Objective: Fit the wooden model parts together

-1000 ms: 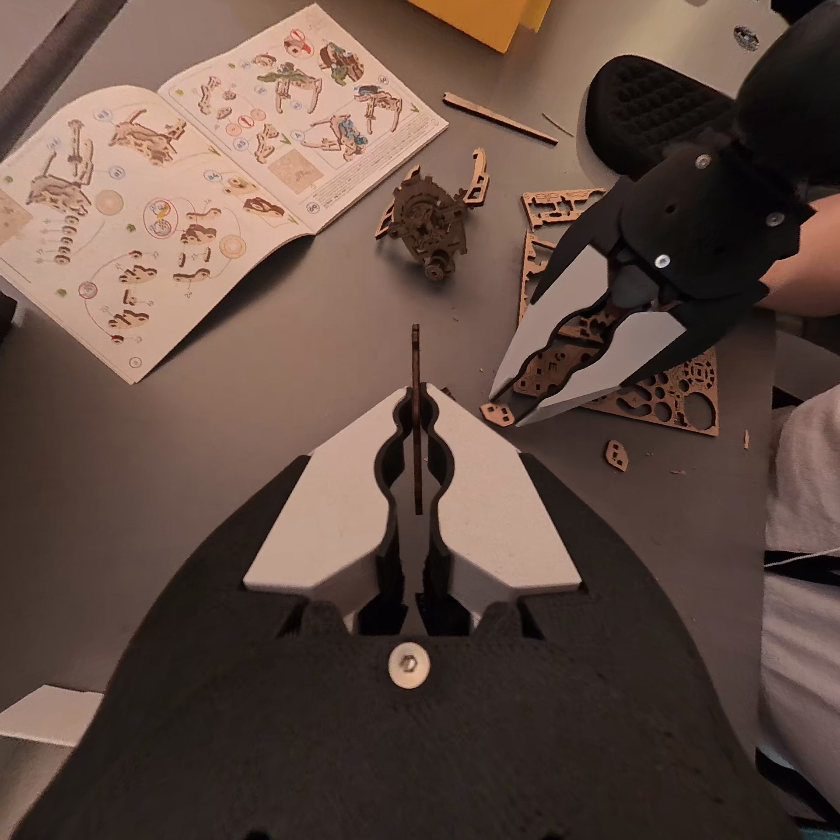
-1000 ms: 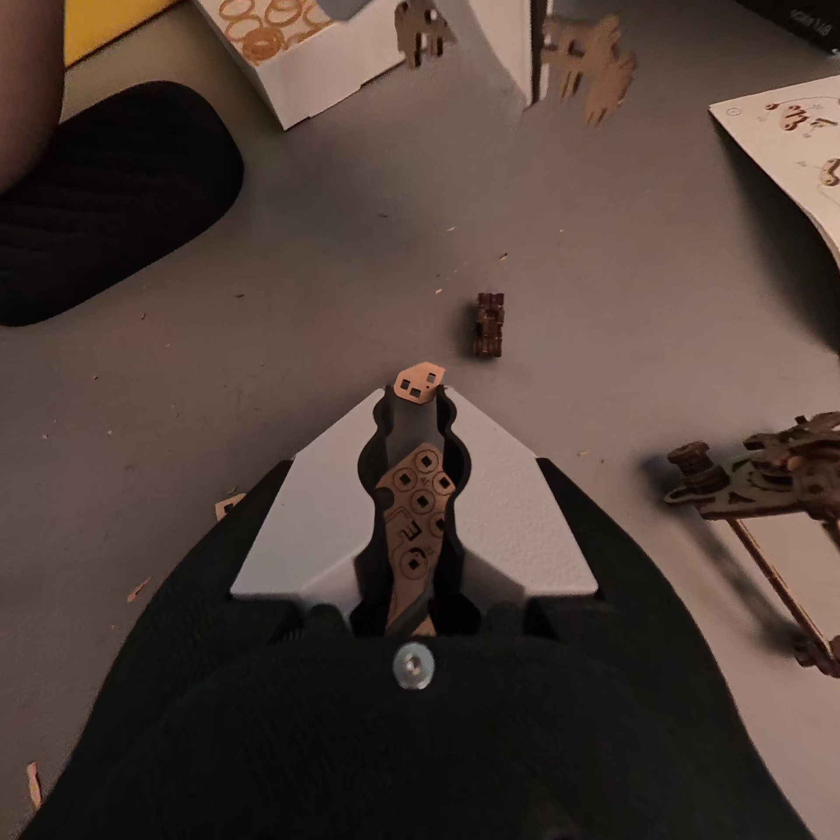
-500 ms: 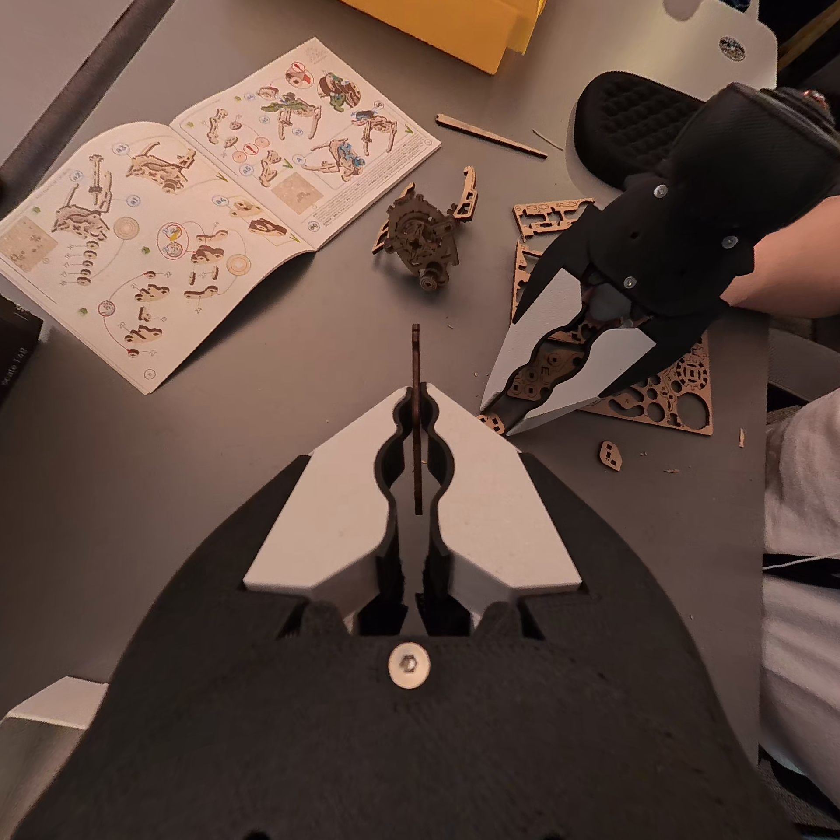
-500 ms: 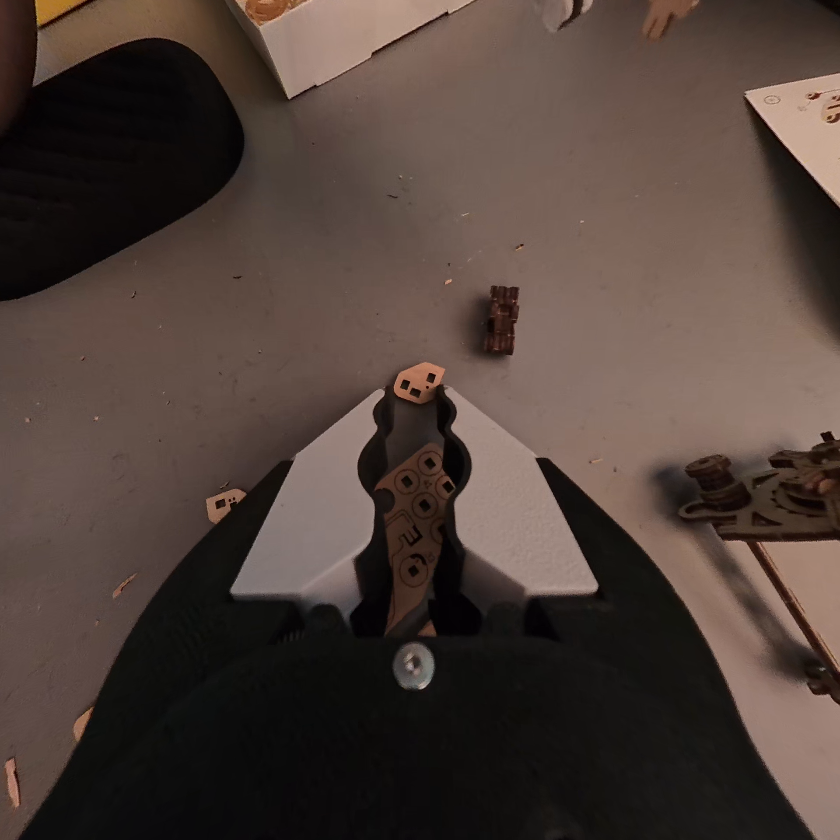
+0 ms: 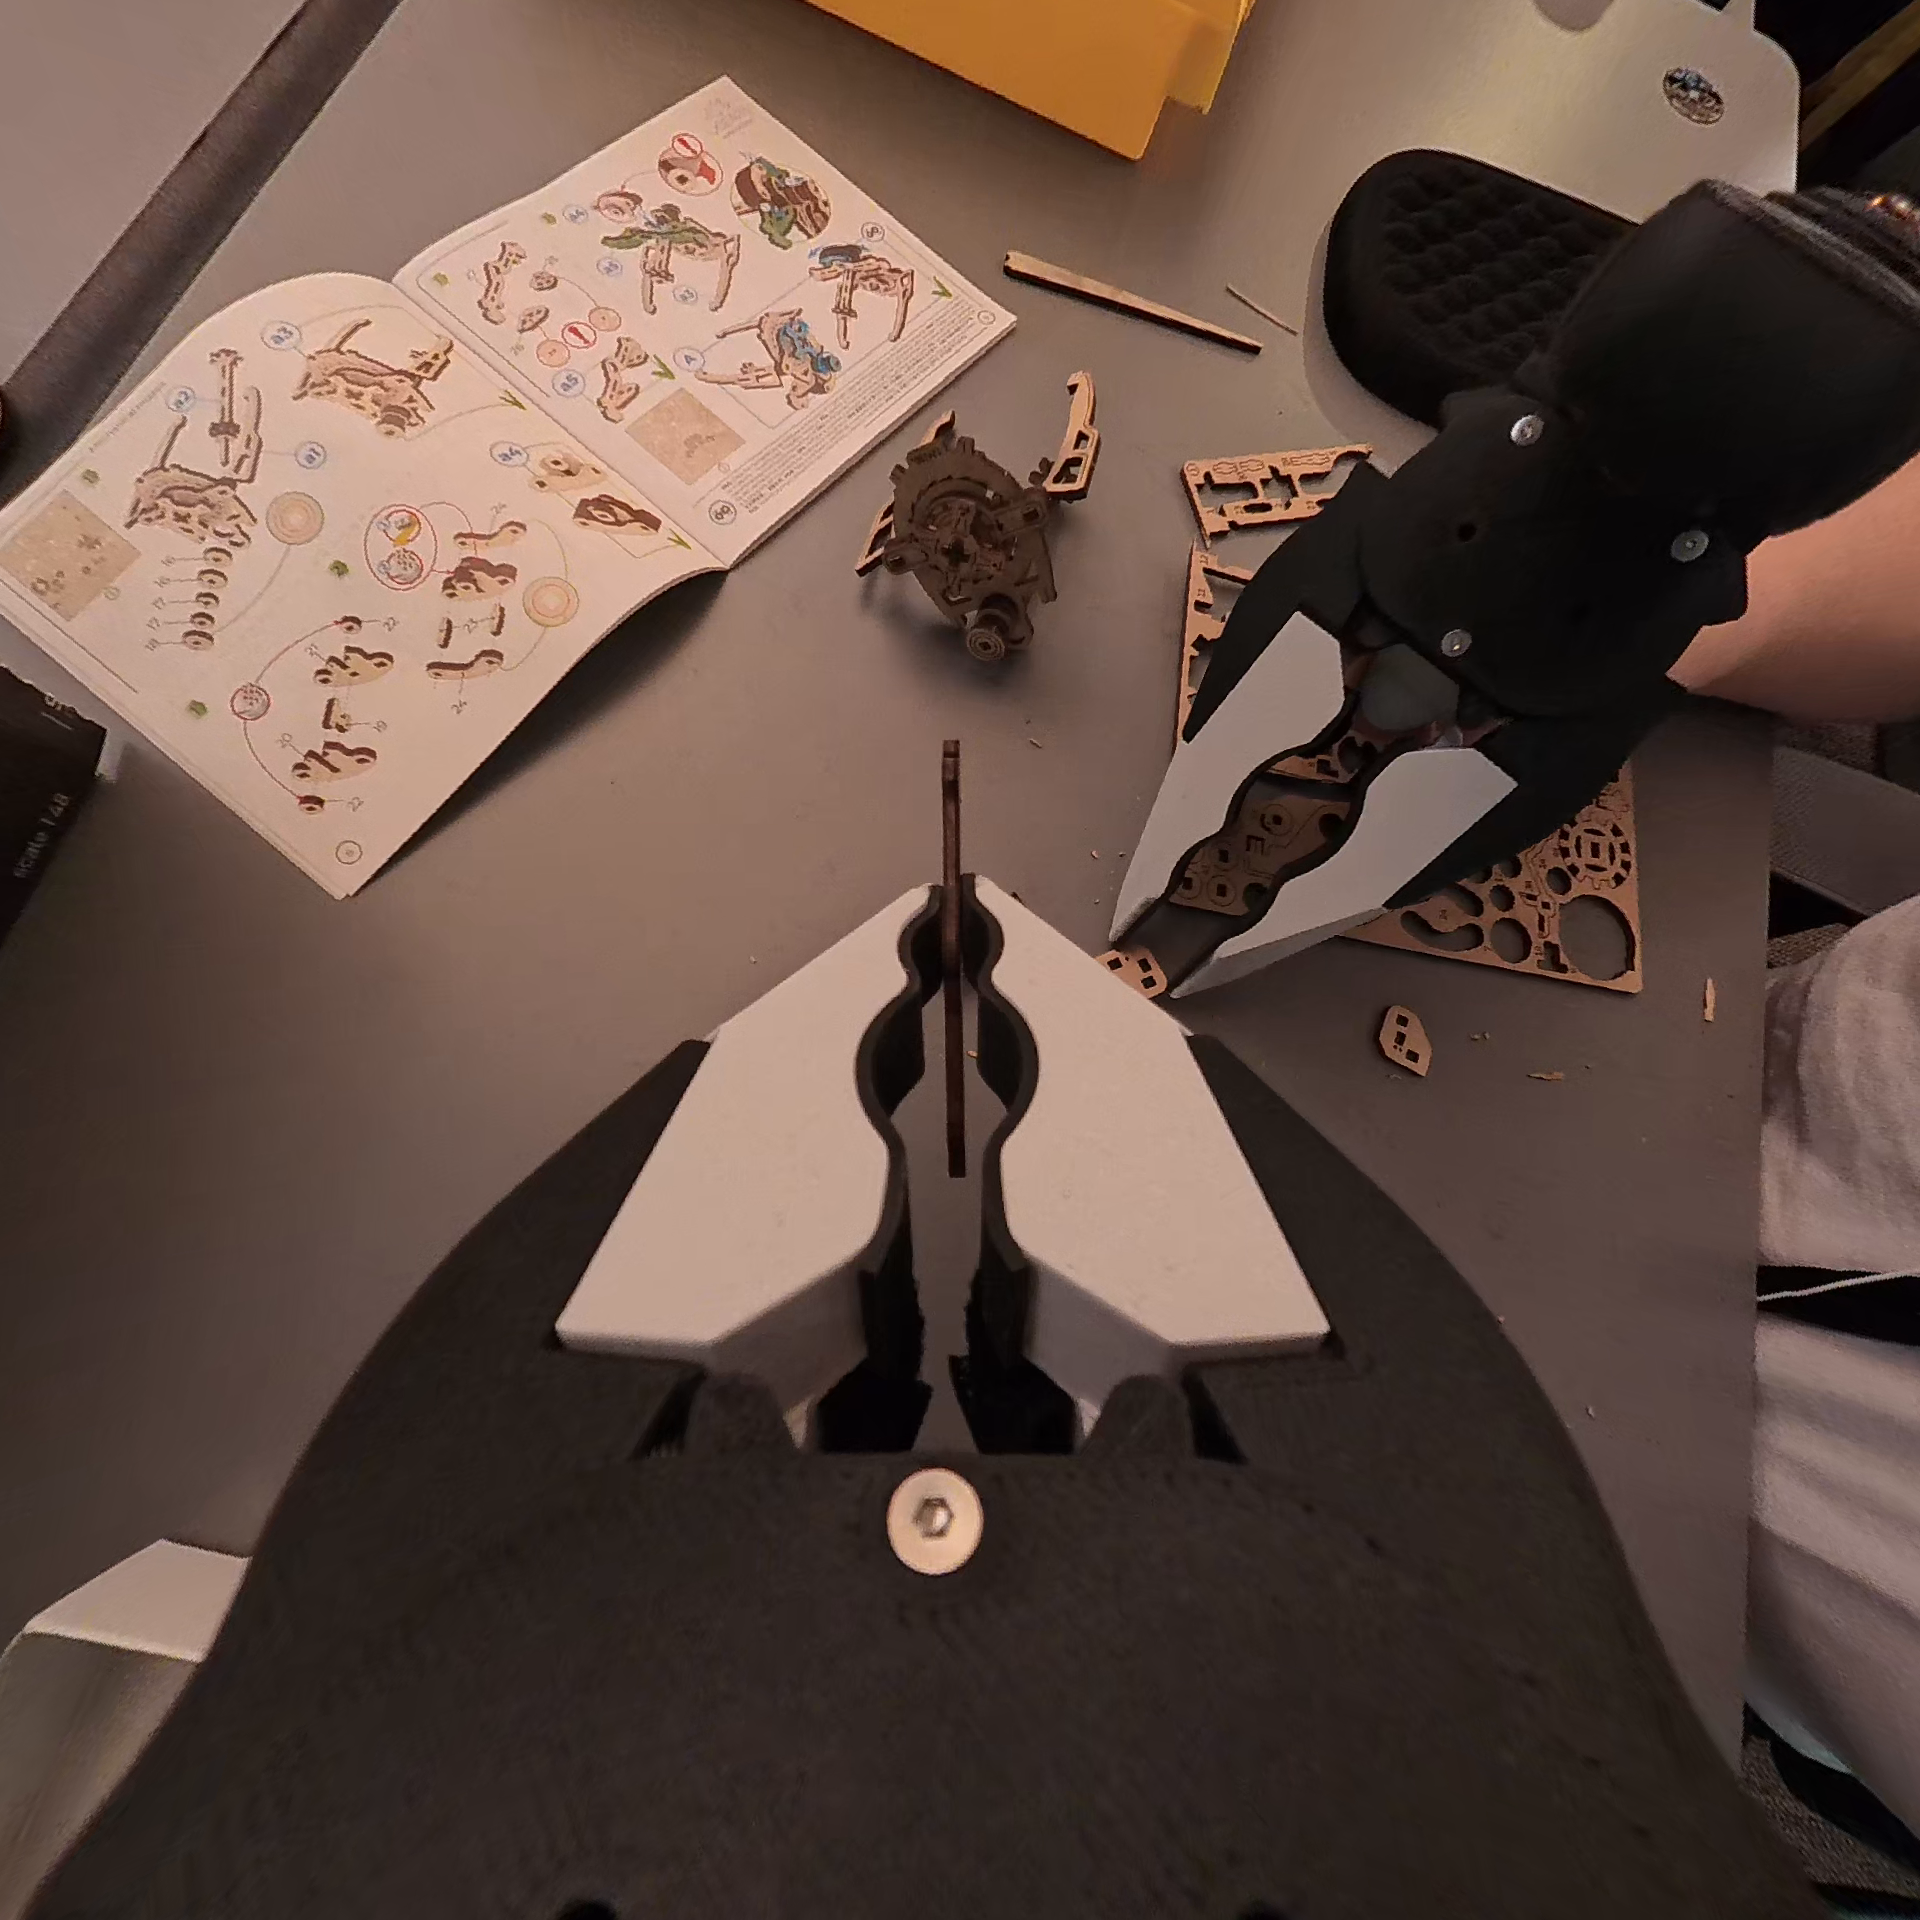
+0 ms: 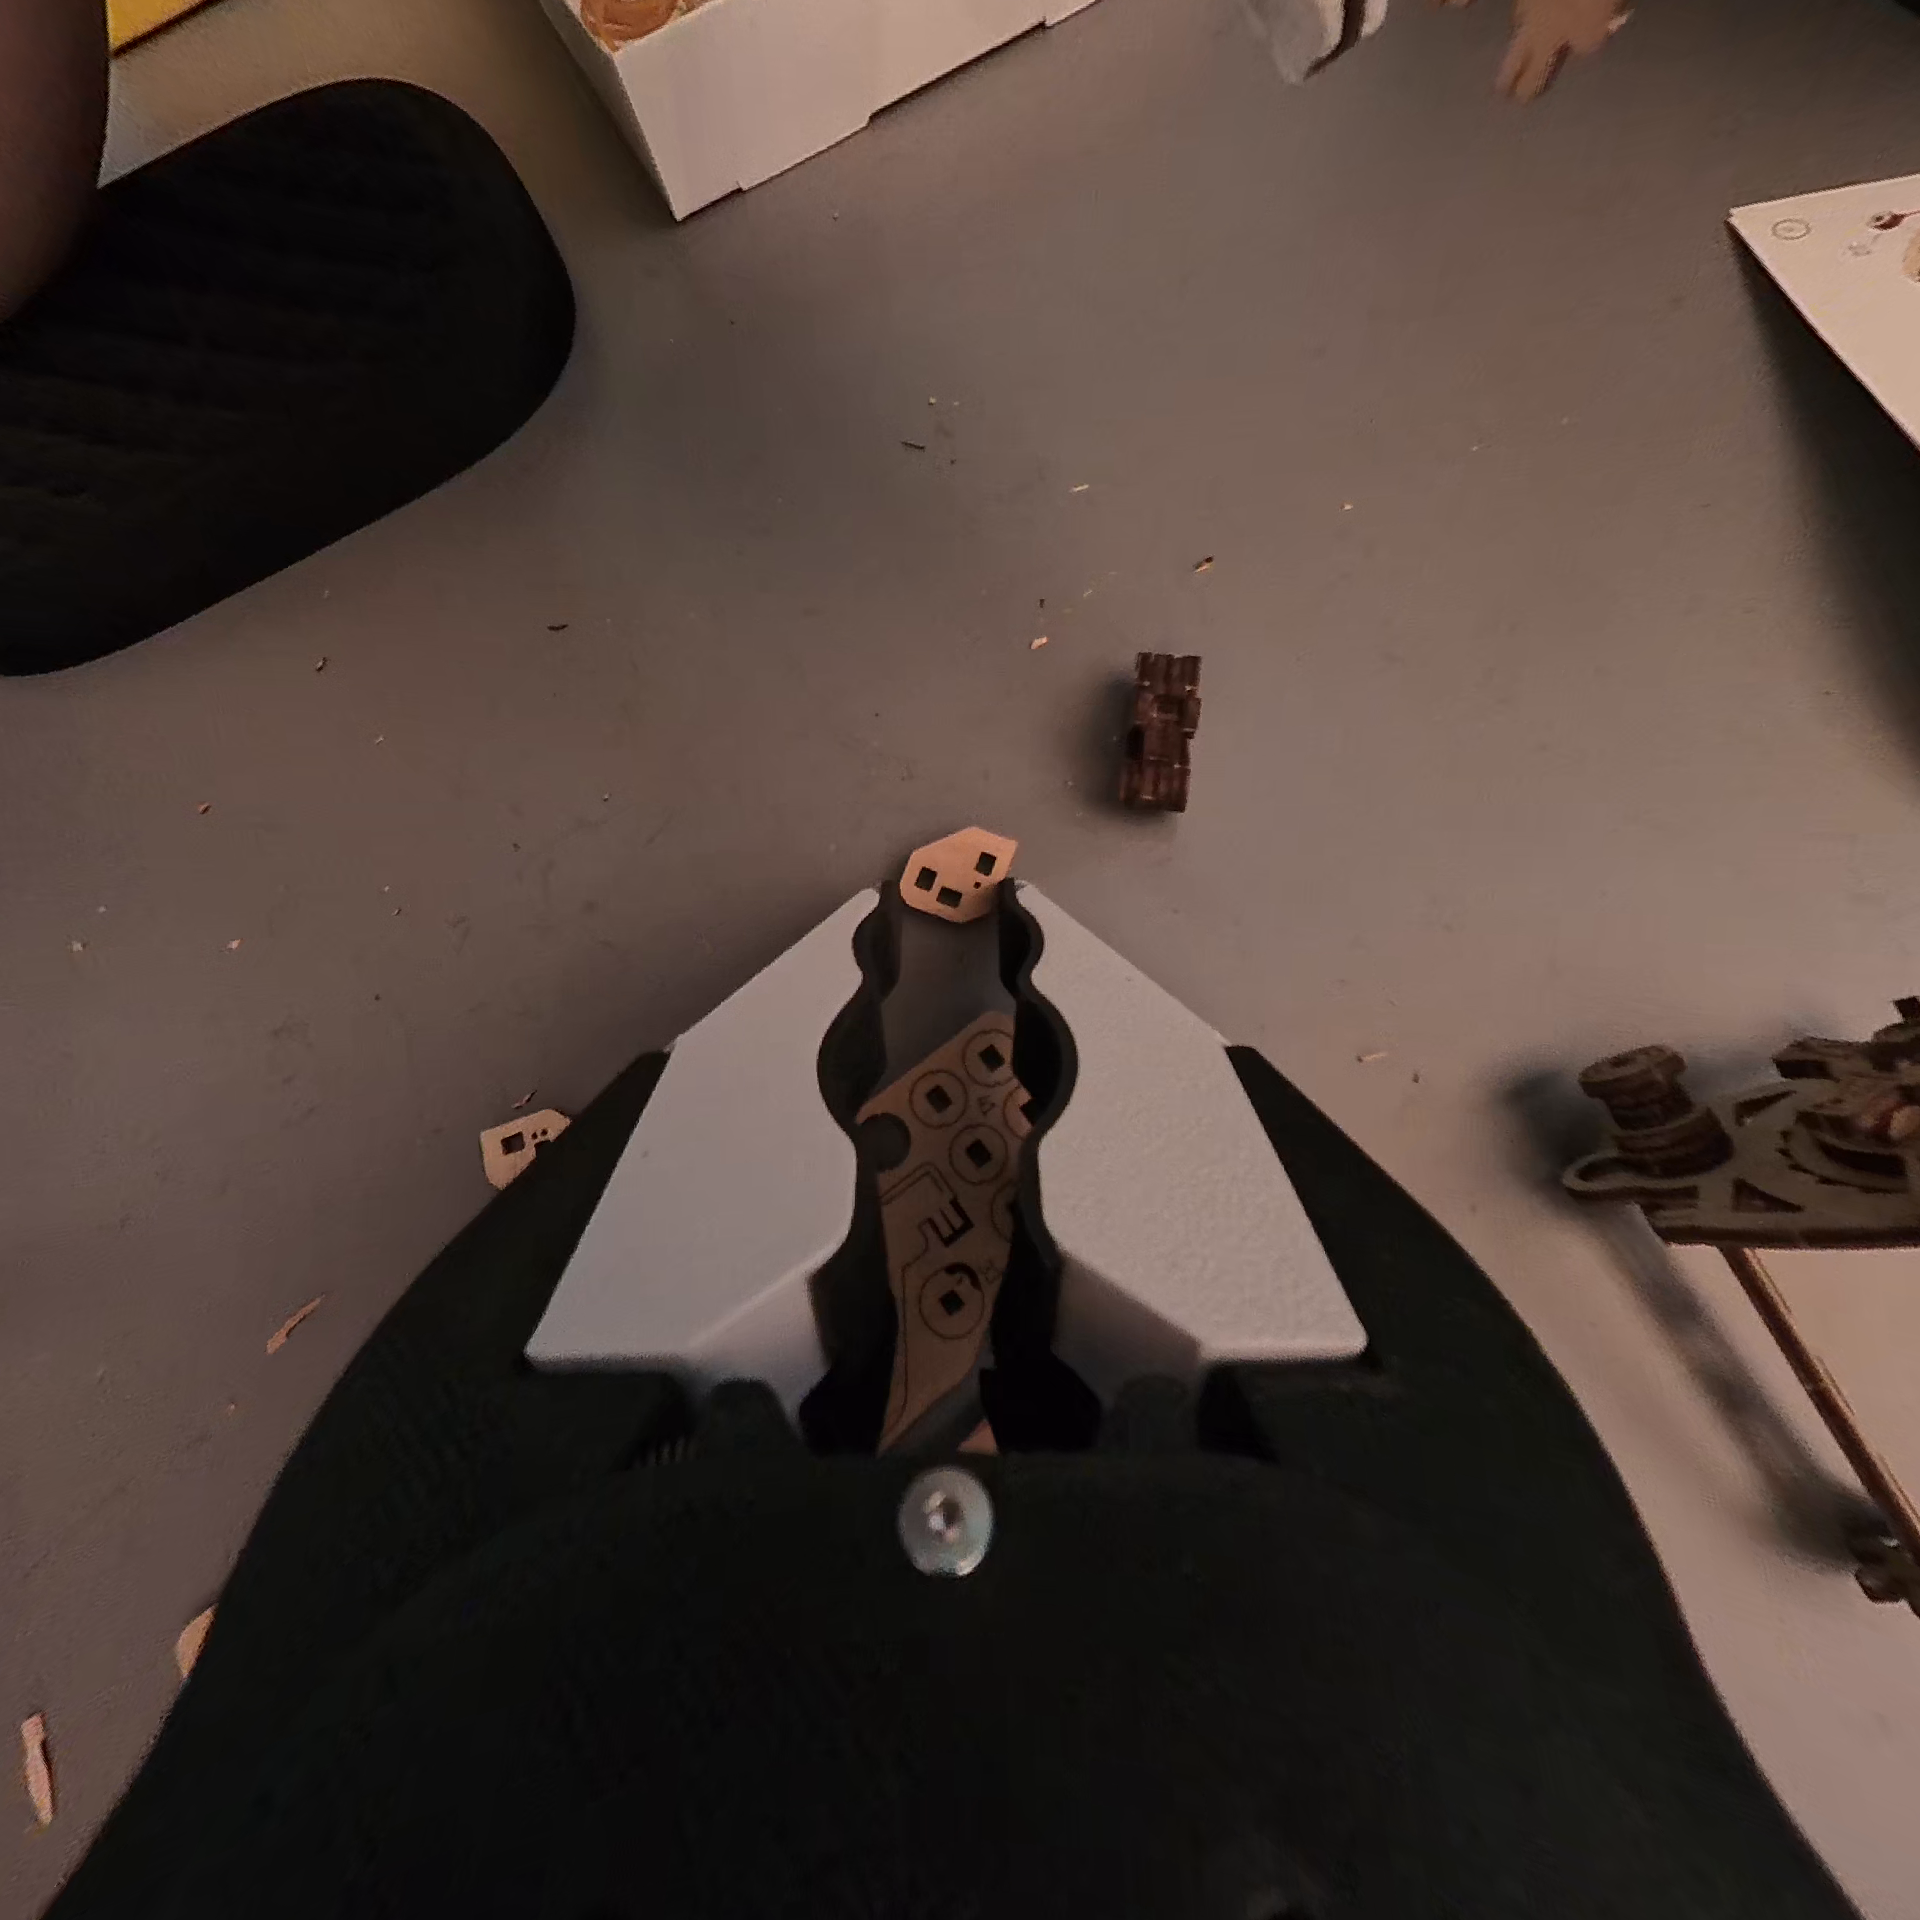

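Note:
My left gripper (image 5: 951, 904) is shut on a thin dark wooden part (image 5: 951, 821), seen edge-on and upright above the grey table. My right gripper (image 6: 951, 894) is shut on a small tan wooden piece (image 6: 961, 868) with square holes, held low over the table. It also shows in the left wrist view (image 5: 1153, 956), just right of my left fingertips, over the corner of a tan punched-out parts sheet (image 5: 1507, 904). A partly built dark wooden model (image 5: 971, 530) lies beyond both. It also shows at the right edge of the right wrist view (image 6: 1766, 1143).
An open instruction booklet (image 5: 468, 468) lies at the far left. A black pad (image 5: 1475, 260), a wooden stick (image 5: 1132, 301) and a yellow box (image 5: 1039, 52) are at the back. A small dark wooden block (image 6: 1162, 732), loose tan offcuts (image 5: 1403, 1039) and a white box (image 6: 810, 94) are nearby. There is about 11 cm between the tips of the two grippers.
Both grips hold unchanged. The left wrist view has drawn back a little, showing more of the table. The right gripper has shifted slightly, with the white box sliding towards the top edge.

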`<state>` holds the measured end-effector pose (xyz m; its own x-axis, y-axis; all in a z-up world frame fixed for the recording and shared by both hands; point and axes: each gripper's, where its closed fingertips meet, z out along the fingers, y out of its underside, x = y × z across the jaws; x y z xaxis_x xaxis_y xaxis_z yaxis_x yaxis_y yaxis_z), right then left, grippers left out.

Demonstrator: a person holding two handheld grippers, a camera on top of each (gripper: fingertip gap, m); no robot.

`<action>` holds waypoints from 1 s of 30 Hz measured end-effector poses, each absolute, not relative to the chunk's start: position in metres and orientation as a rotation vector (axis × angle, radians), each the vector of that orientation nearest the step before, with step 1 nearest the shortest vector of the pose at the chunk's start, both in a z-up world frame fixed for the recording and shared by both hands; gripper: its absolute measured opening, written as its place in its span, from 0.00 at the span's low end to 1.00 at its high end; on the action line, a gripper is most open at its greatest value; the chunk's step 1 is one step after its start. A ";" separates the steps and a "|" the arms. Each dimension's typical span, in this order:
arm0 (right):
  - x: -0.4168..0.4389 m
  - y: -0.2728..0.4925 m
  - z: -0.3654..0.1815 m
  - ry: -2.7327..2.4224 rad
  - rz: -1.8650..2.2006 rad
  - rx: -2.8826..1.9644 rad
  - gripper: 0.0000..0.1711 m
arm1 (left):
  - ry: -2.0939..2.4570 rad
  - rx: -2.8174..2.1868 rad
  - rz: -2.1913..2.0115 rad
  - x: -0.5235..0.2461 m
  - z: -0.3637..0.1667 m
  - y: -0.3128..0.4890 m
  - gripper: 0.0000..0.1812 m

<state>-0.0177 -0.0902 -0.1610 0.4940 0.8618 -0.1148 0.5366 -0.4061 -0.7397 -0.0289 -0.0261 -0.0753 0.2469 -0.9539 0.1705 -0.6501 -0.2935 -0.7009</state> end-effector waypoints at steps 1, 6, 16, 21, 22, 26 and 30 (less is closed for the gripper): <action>-0.018 -0.090 -0.161 -1.147 0.651 -2.097 0.10 | 1.457 -2.029 -0.809 -0.029 -0.075 -0.026 0.00; -0.018 -0.091 -0.162 -1.157 0.646 -2.095 0.10 | 1.455 -2.029 -0.807 -0.030 -0.075 -0.026 0.00; -0.019 -0.091 -0.151 -1.064 0.660 -2.147 0.20 | 1.415 -2.030 -0.796 -0.033 -0.067 -0.023 0.00; -0.019 -0.087 -0.150 -0.902 0.566 -2.286 0.26 | 1.418 -2.001 -0.773 -0.034 -0.058 -0.027 0.00; -0.015 -0.085 -0.154 -0.910 0.484 -2.313 0.27 | 1.422 -1.994 -0.771 -0.033 -0.056 -0.028 0.00; -0.025 -0.093 -0.162 -0.940 0.481 -2.357 0.19 | 1.431 -1.961 -0.777 -0.031 -0.048 -0.034 0.00; -0.021 -0.094 -0.165 -1.078 0.377 -2.360 0.10 | 1.436 -1.943 -0.788 -0.031 -0.042 -0.038 0.00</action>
